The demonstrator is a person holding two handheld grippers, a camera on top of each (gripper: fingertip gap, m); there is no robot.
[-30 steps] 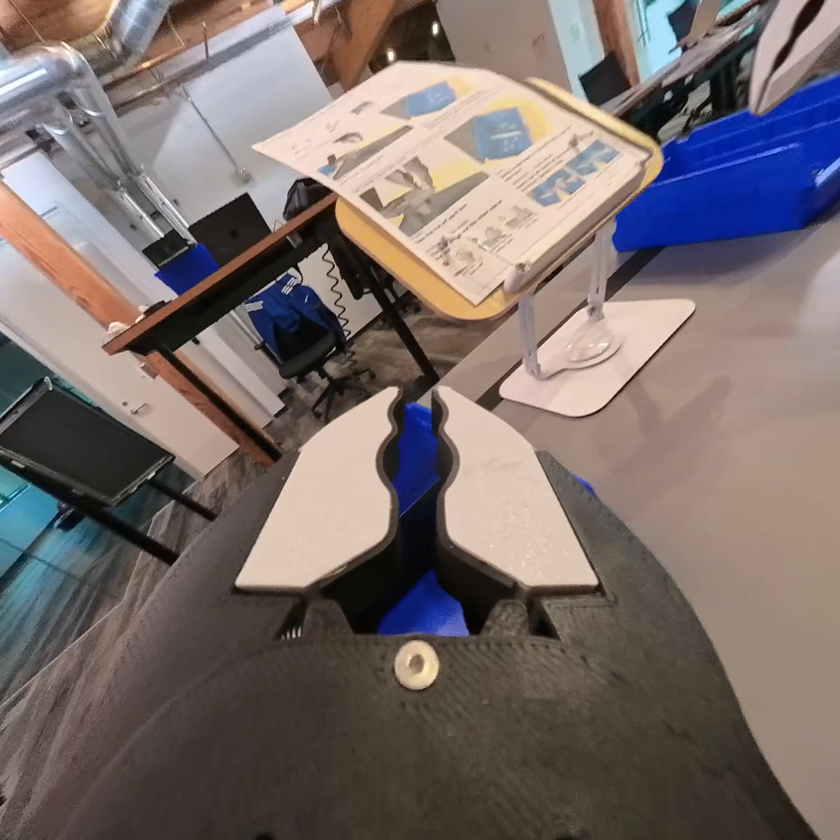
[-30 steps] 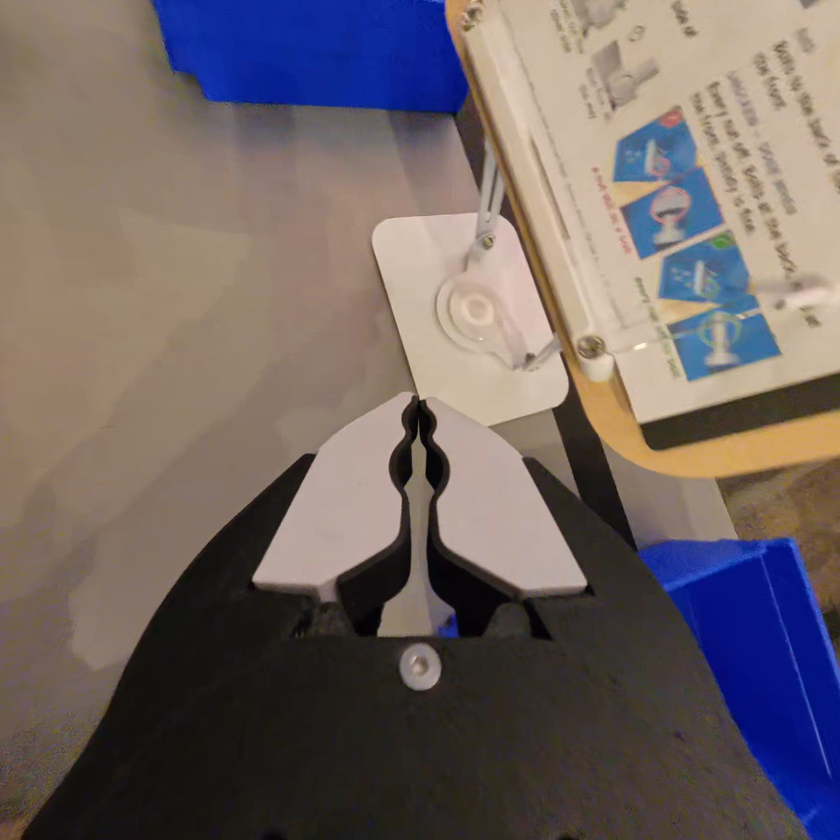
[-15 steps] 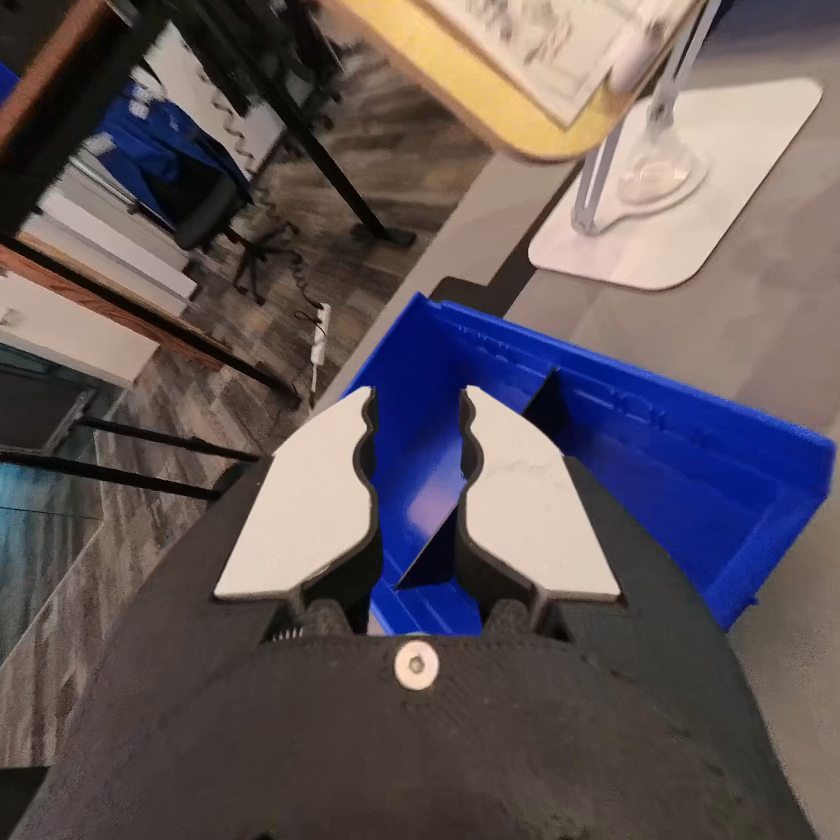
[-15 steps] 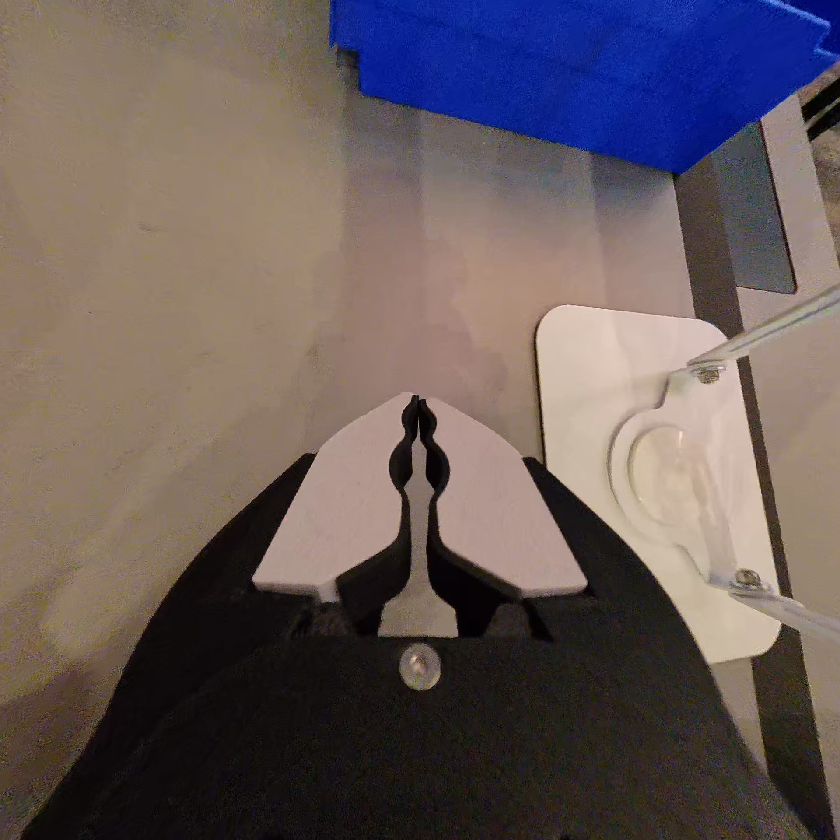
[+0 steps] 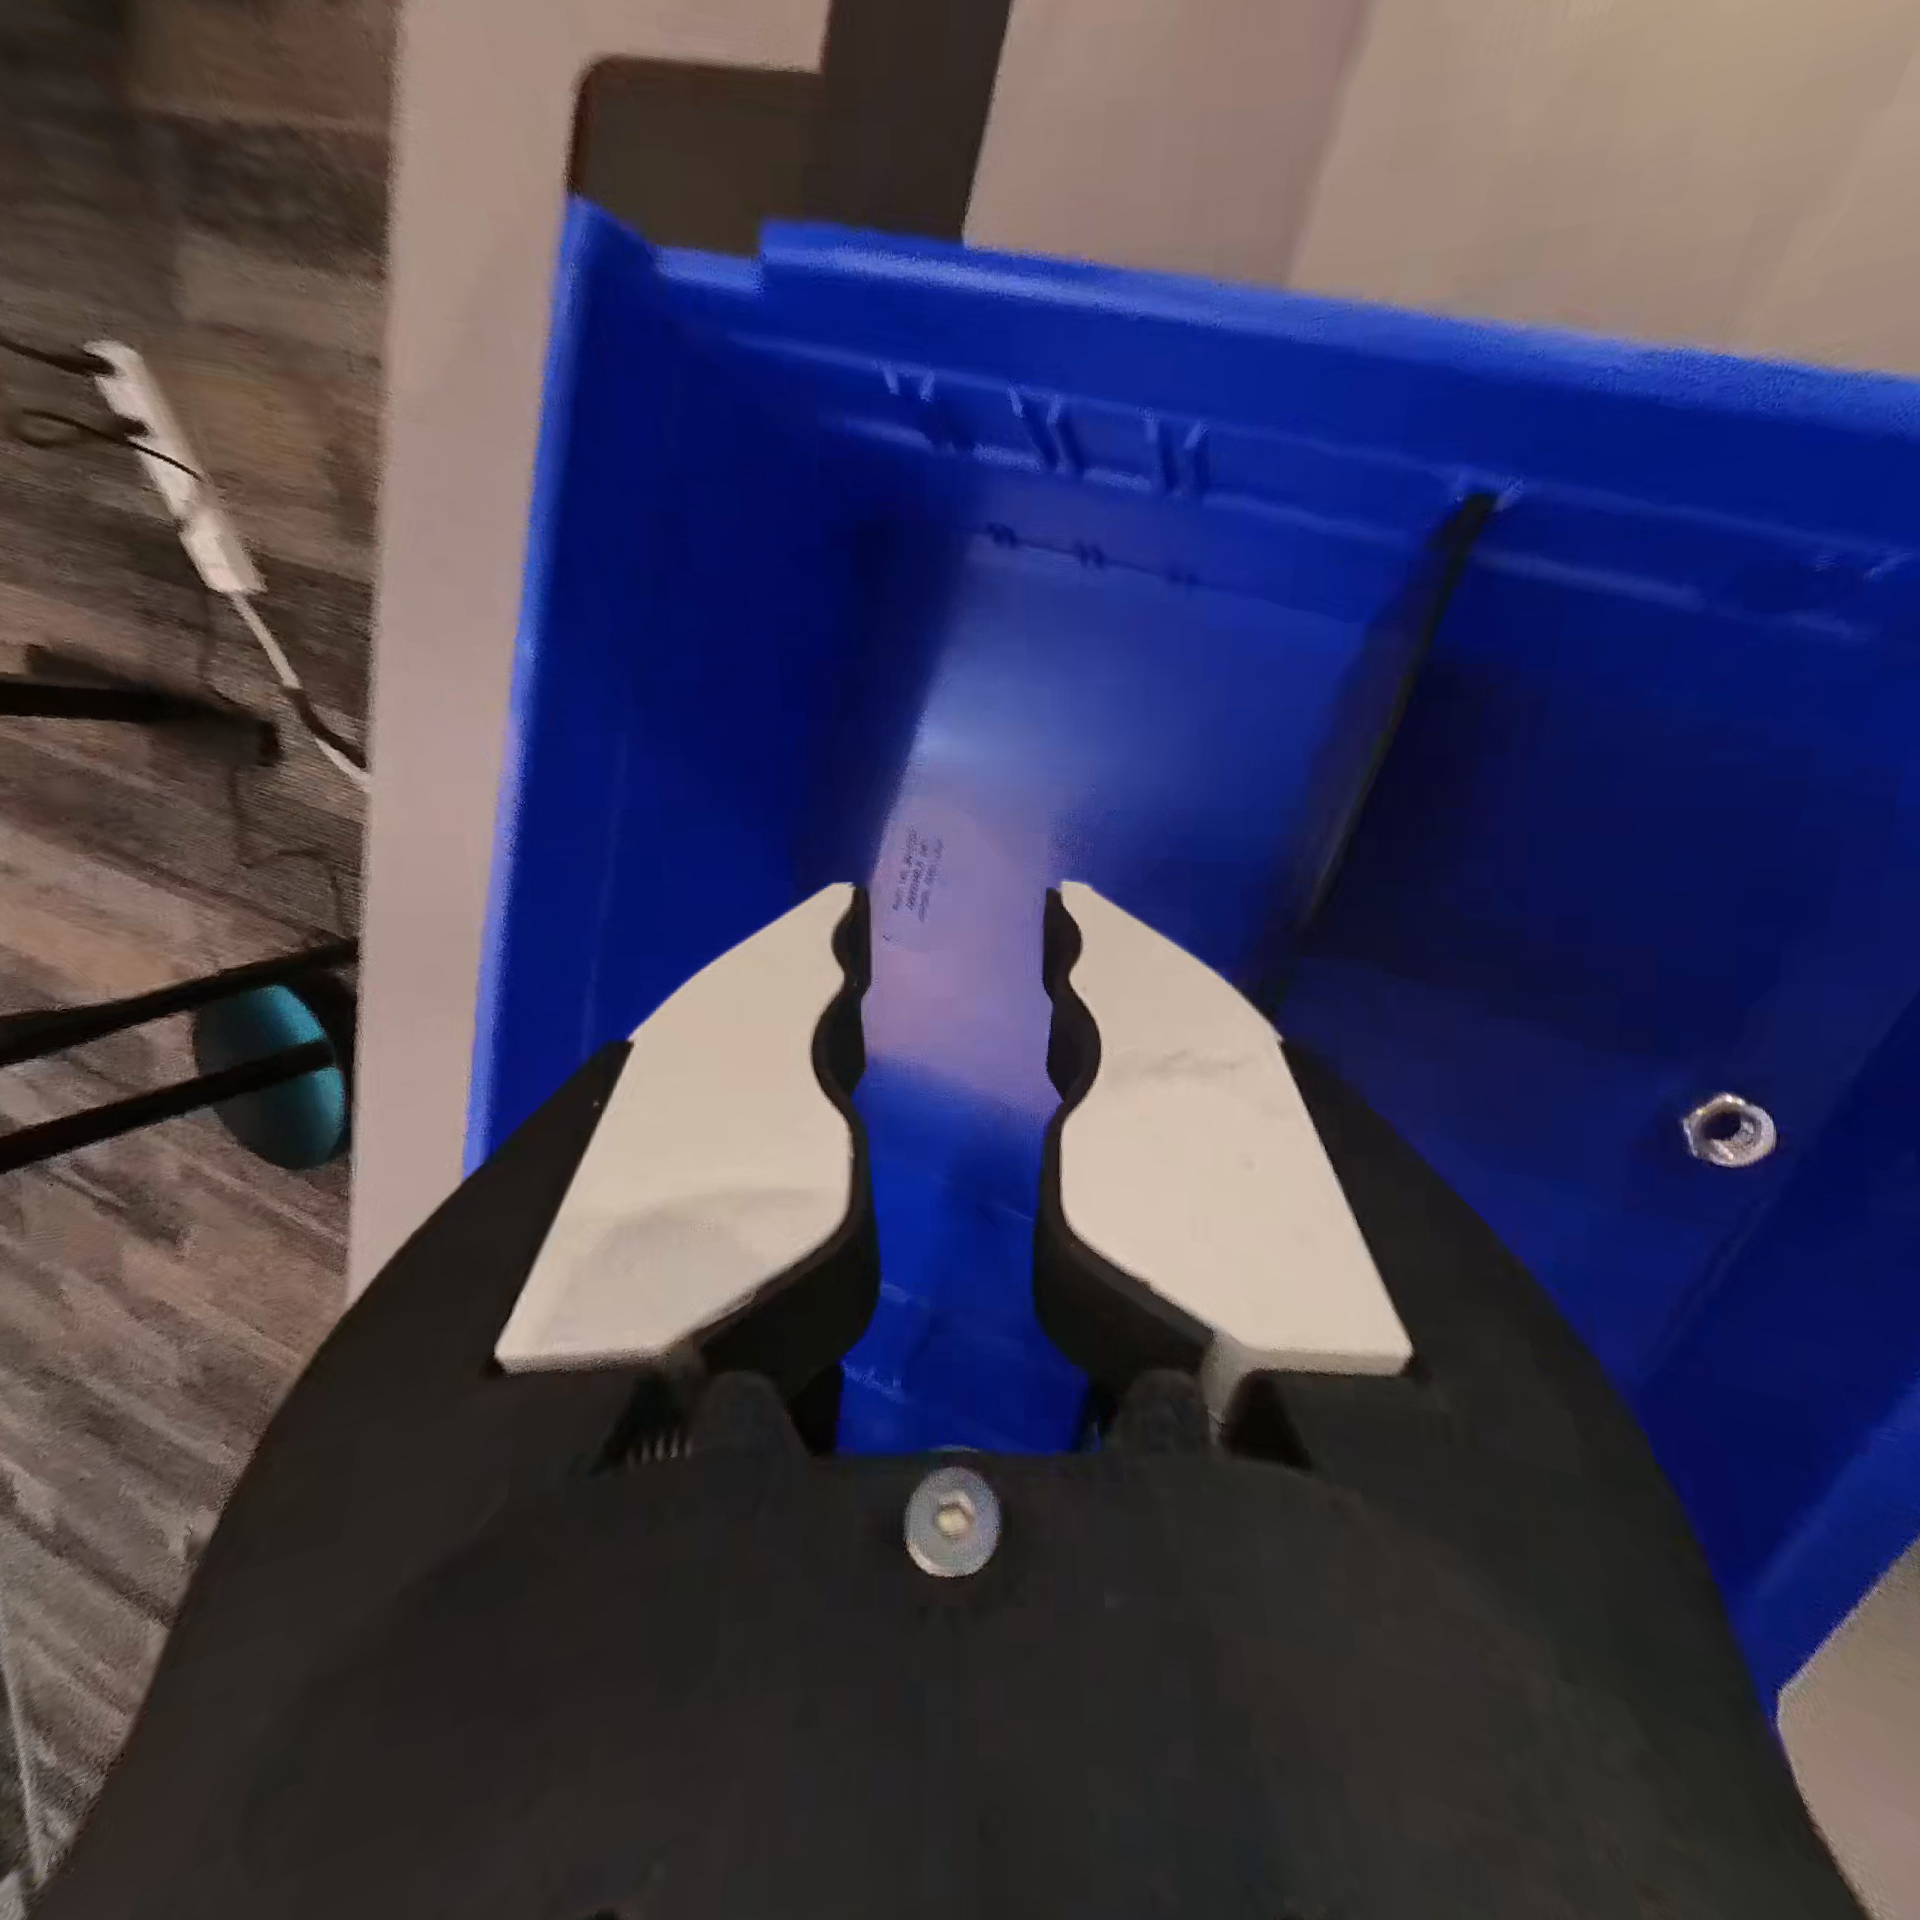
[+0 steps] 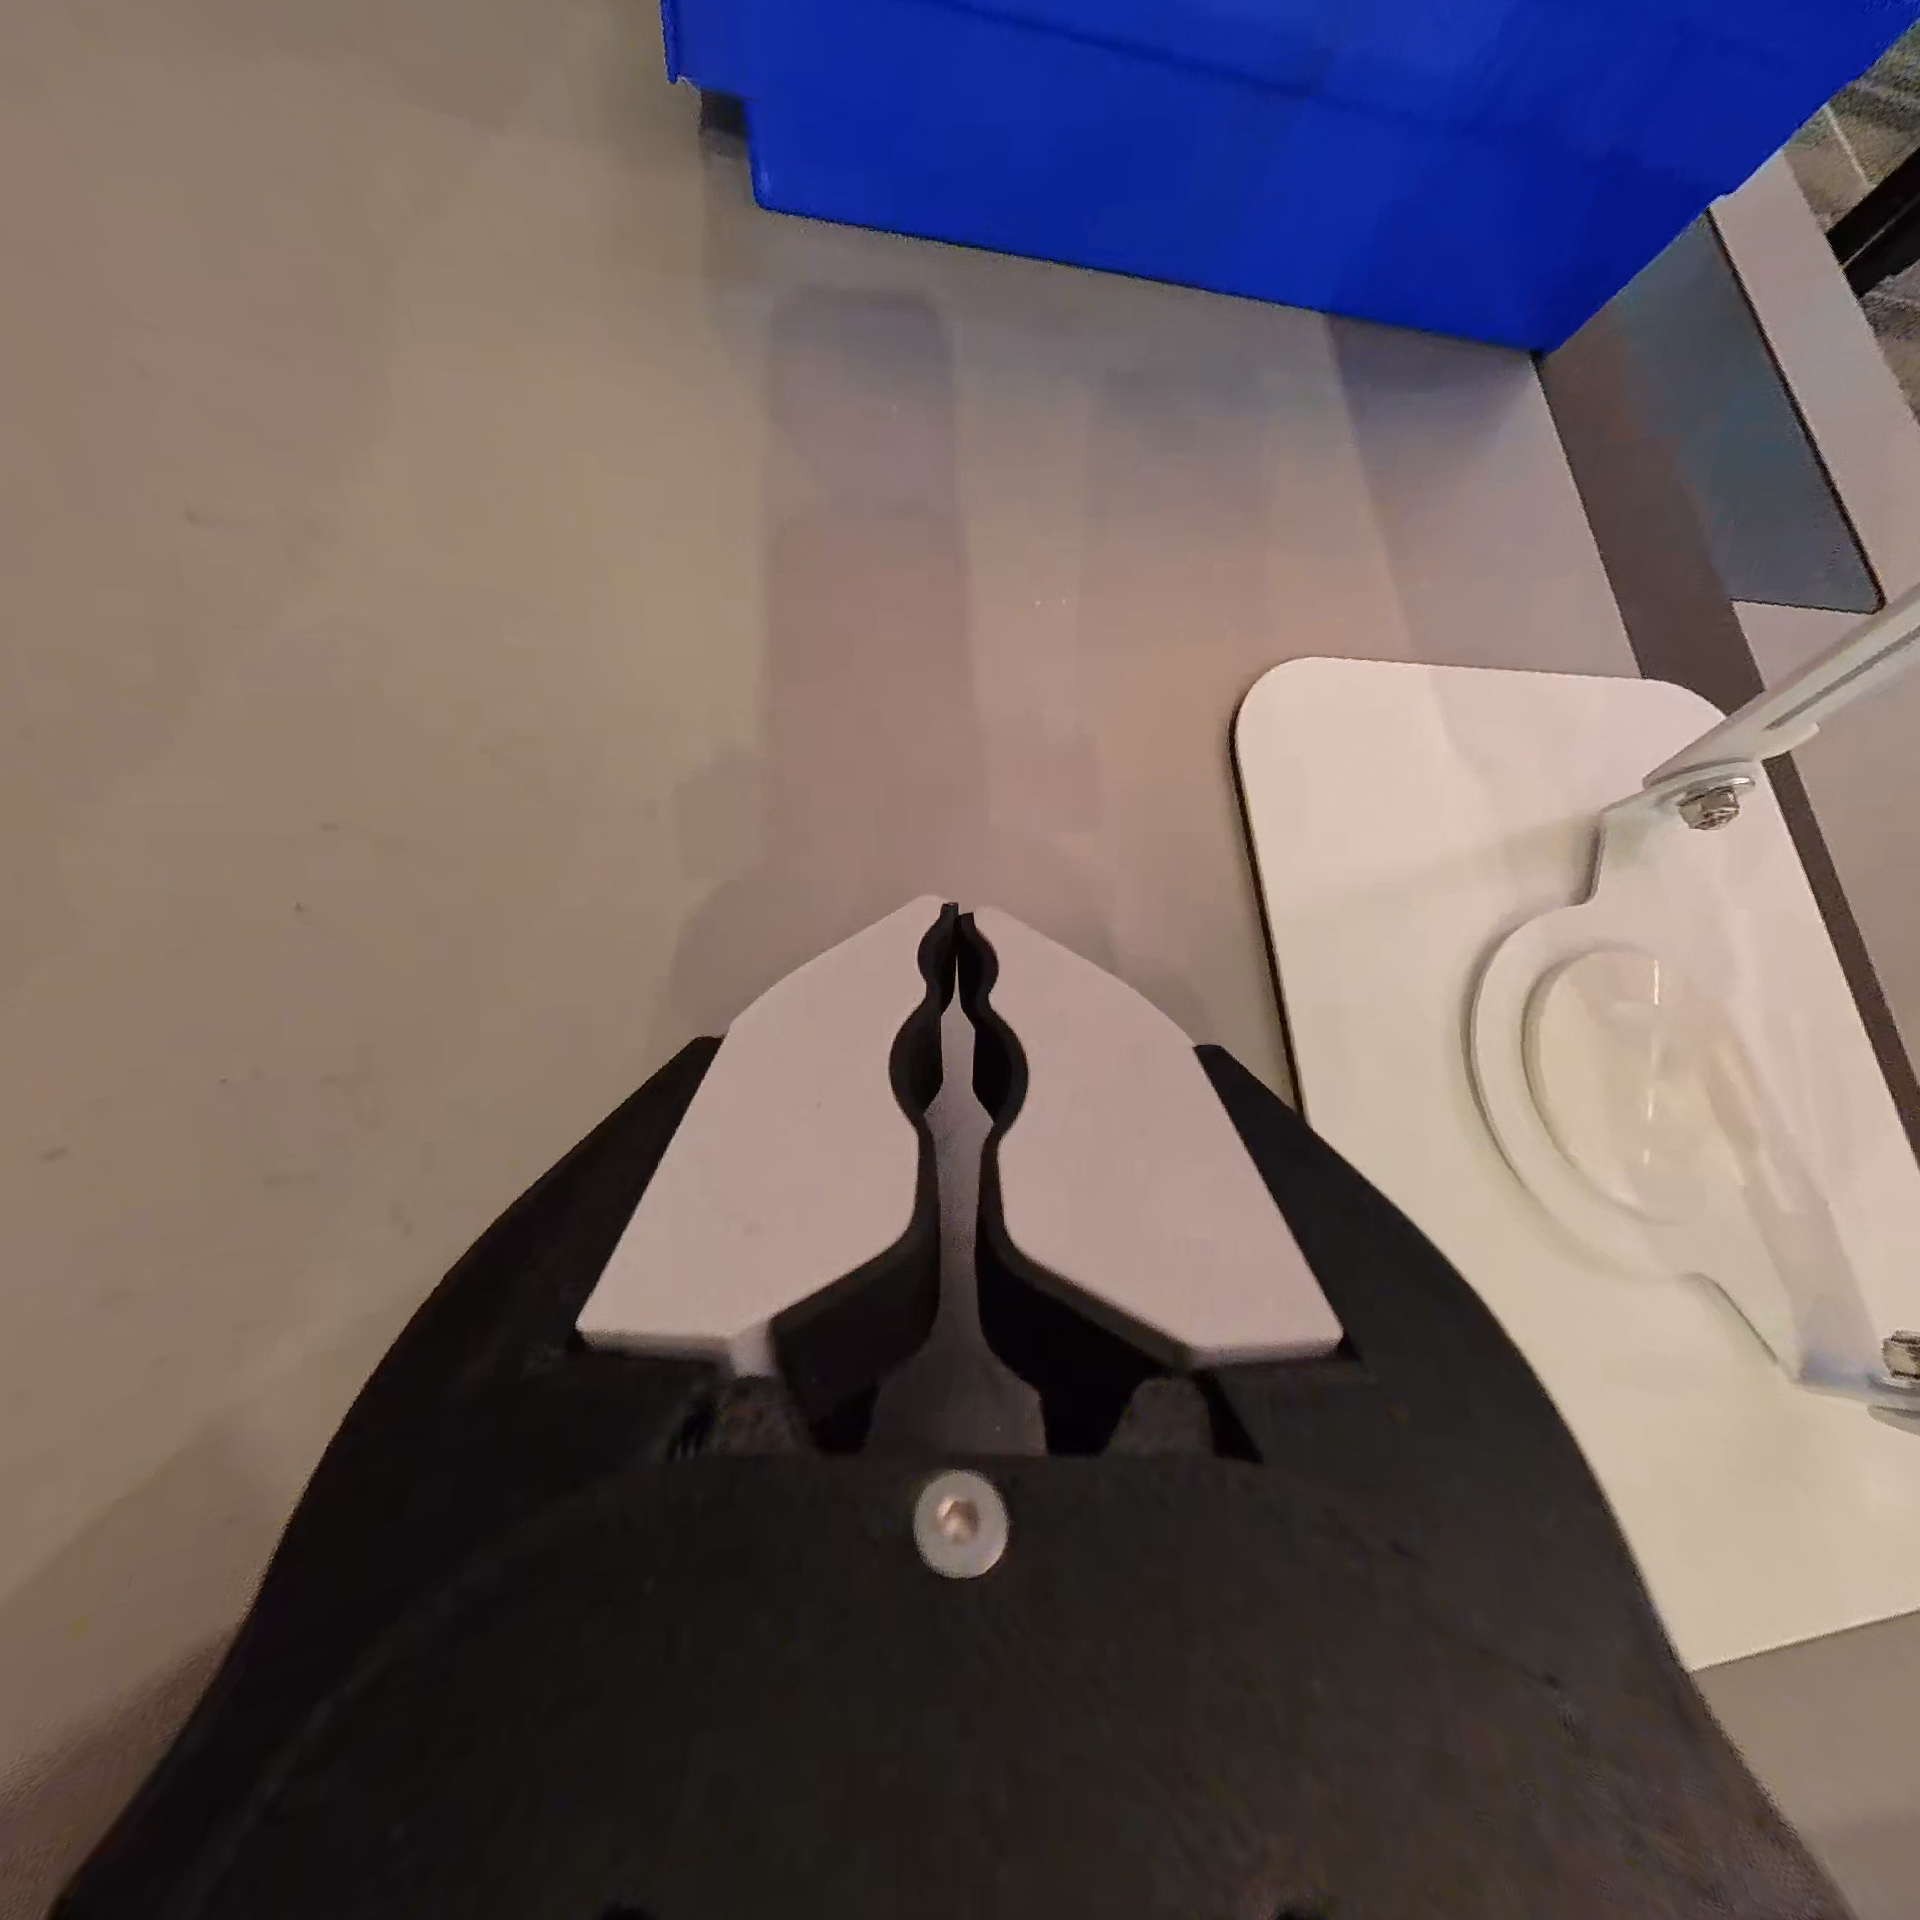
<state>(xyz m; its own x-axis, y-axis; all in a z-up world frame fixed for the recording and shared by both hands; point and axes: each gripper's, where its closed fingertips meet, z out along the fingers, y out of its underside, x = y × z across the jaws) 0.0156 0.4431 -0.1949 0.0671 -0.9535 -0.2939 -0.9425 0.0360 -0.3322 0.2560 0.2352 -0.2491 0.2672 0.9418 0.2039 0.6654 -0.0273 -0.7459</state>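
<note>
Jaws parted and empty, our left gripper (image 5: 951, 899) hangs over a divided blue bin (image 5: 1195, 343) holding one silver nut (image 5: 1728, 1130), while our right gripper (image 6: 956, 912), pressed closed on nothing, hovers above the grey table (image 6: 416, 520).

Left gripper (image 5: 951, 904): jaws parted, empty, poised over the left compartment of a blue divided bin (image 5: 665, 644). A hex nut (image 5: 1728, 1129) lies in the right compartment. Right gripper (image 6: 954, 914): jaws closed, empty, above the grey worktop (image 6: 416, 623), just beside a white stand base (image 6: 1392, 831).
</note>
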